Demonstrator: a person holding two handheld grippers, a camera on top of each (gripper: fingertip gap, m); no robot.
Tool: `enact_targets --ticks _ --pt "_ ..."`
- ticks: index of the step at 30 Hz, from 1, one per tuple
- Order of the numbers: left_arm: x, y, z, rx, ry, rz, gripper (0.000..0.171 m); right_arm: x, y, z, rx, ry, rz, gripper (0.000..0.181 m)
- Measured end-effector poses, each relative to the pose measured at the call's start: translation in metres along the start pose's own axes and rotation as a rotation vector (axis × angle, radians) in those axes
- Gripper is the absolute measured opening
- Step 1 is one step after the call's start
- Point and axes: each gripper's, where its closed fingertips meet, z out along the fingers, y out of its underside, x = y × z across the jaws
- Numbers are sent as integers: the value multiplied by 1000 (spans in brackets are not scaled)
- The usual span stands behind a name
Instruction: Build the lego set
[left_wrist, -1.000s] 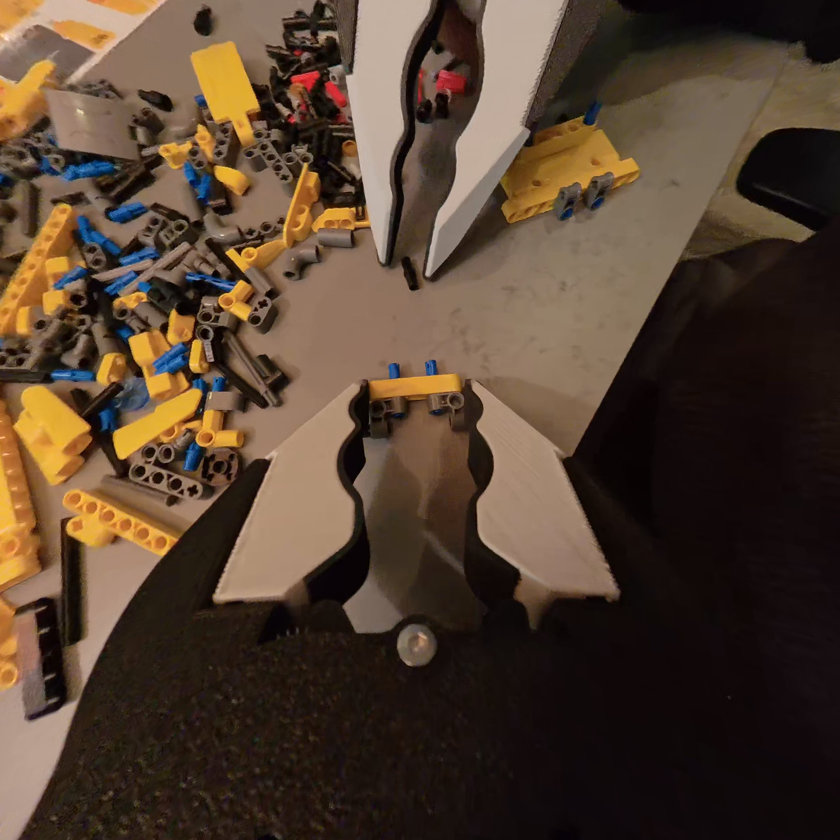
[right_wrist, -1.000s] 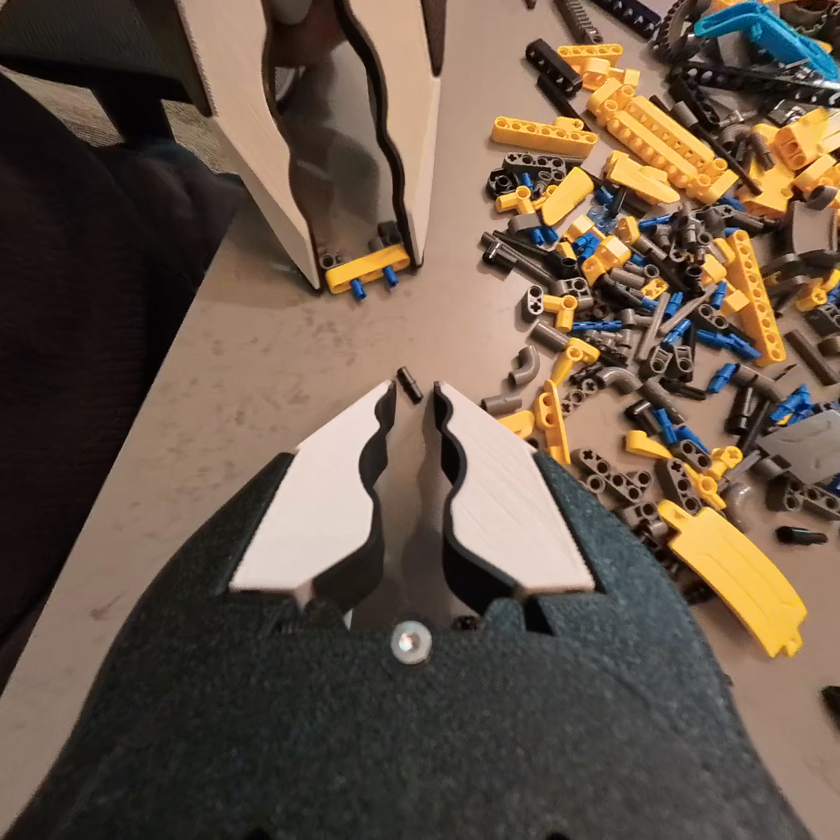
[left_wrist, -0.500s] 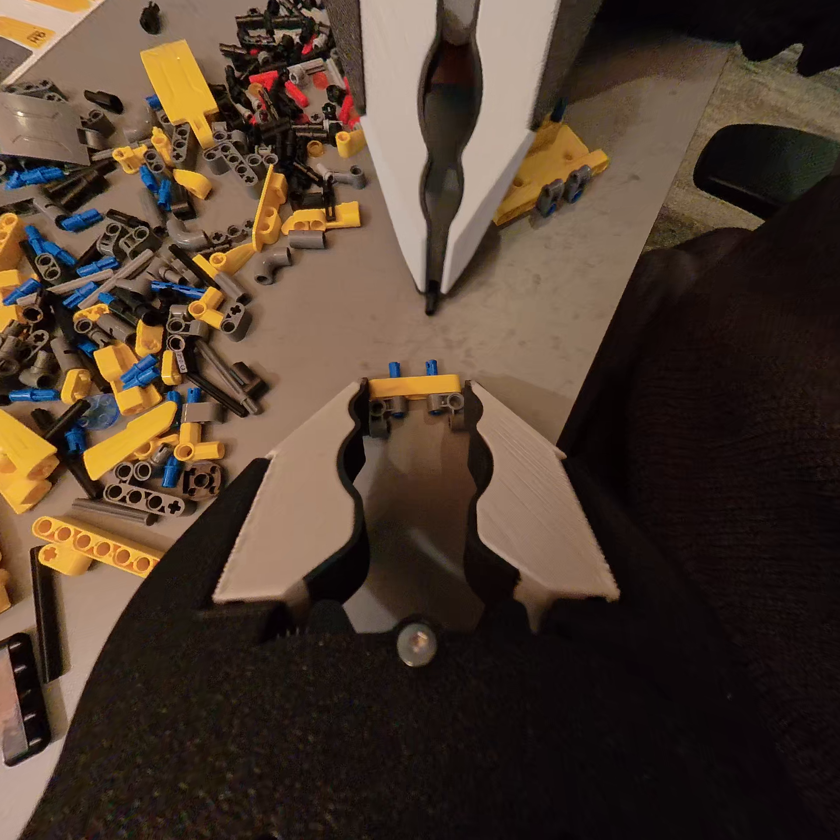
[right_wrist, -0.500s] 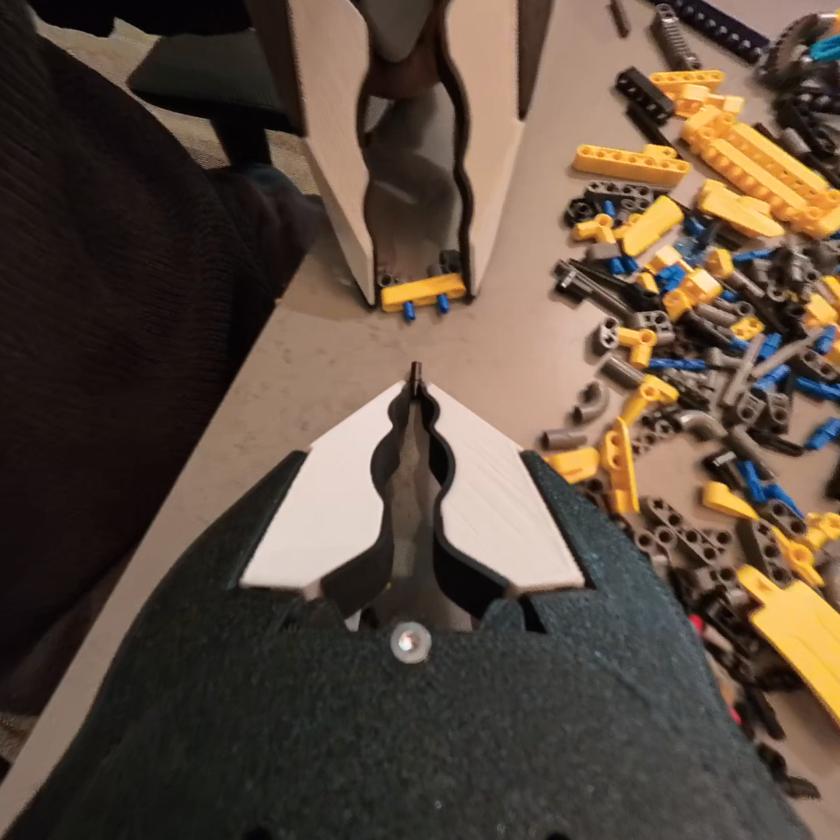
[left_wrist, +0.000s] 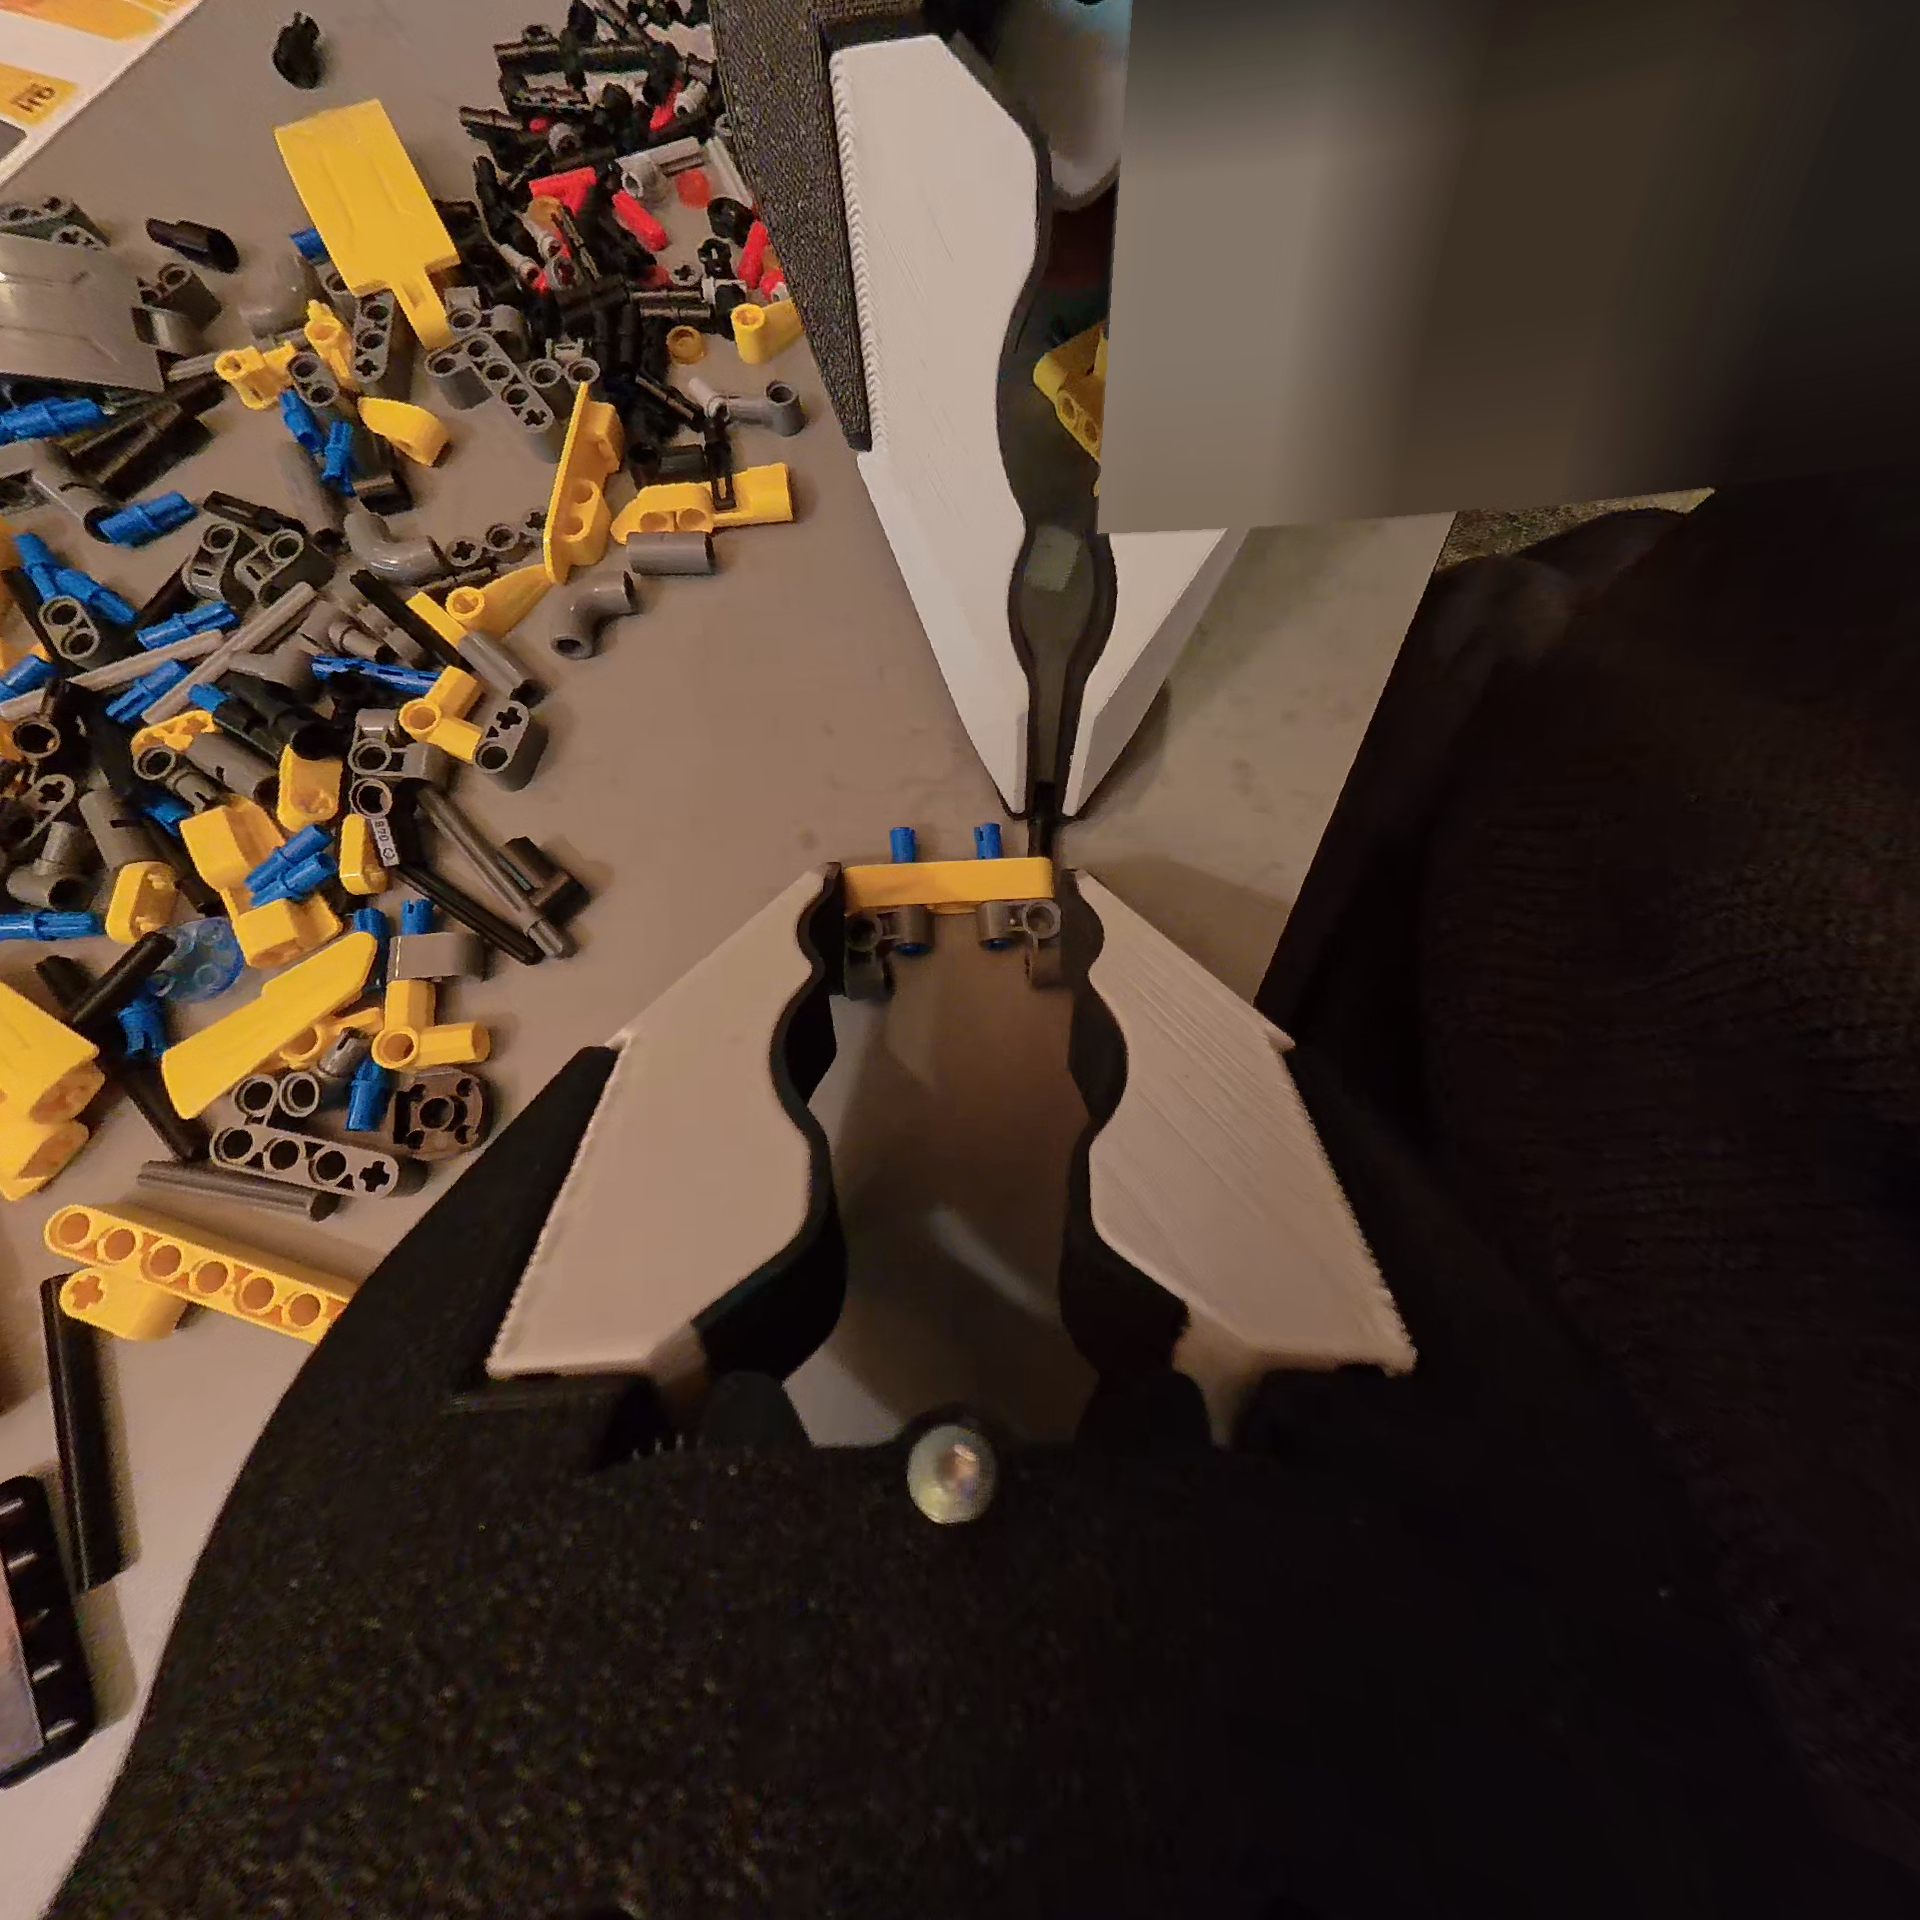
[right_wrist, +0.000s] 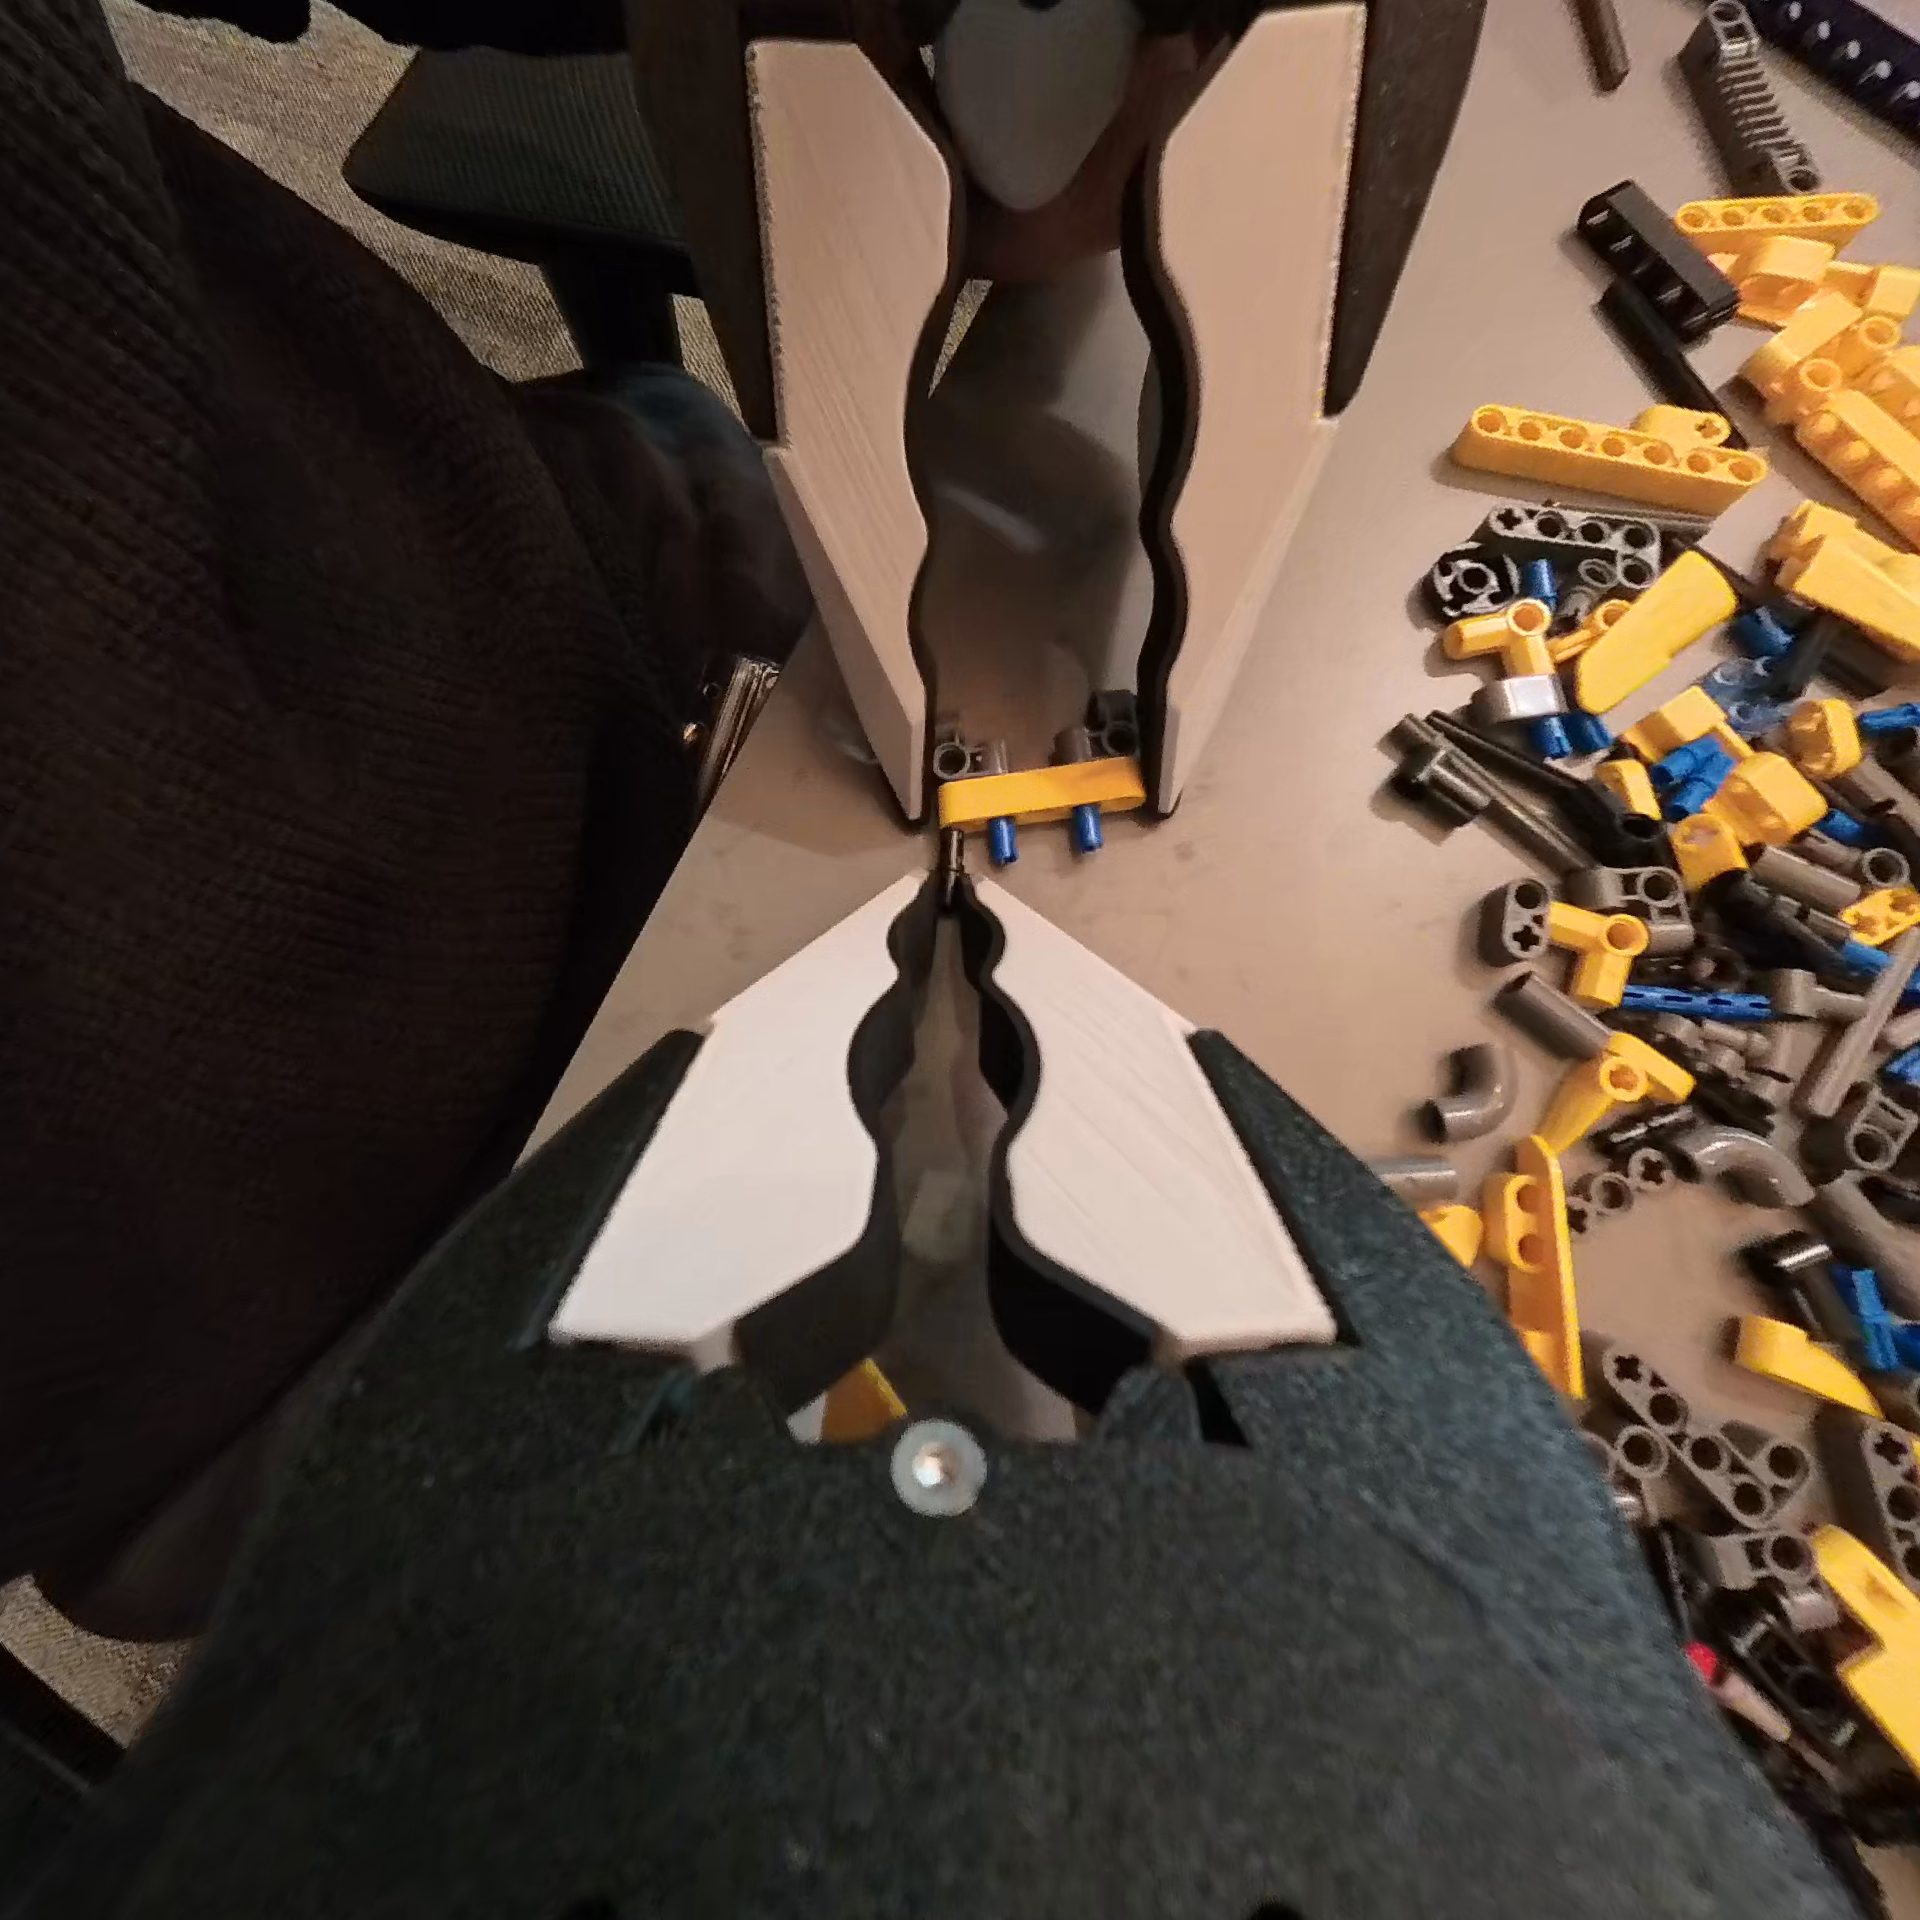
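Observation:
My left gripper (left_wrist: 948, 883) is shut on a short yellow beam (left_wrist: 945, 879) that carries two blue pins and two grey connectors, held just above the grey table (left_wrist: 727, 727). My right gripper (right_wrist: 951, 883) is shut on a small black pin (right_wrist: 951, 852), whose tip touches the end of the yellow beam (right_wrist: 1039, 795). In the left wrist view the right gripper (left_wrist: 1039, 805) comes down from above, its pin at the beam's right end. In the right wrist view the left gripper (right_wrist: 1039, 800) faces mine from the far side.
A heap of loose yellow, grey, black and blue building pieces (left_wrist: 312, 675) covers the table to the left in the left wrist view and lies on the right in the right wrist view (right_wrist: 1662, 831). A person's dark clothing (right_wrist: 260, 727) borders the table edge. The tips of both grippers are at nearly the same place.
My right gripper closed on the black pin lying on the table, lifted it and moved it to the end of the yellow beam. The left gripper kept holding the beam.

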Motion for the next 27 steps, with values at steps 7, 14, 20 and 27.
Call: enact_targets --ticks 7,14,20,27 --pt "0 0 0 -1 8 -5 40 2 -1 1 -16 18 -64 3" --pt "0 0 0 -1 9 -10 40 2 -2 2 37 -40 -80 3" --pt "0 0 0 1 0 -15 39 2 -3 2 60 -133 82 3" --pt "0 0 1 20 -16 -46 39 2 -3 2 41 -148 191 2"
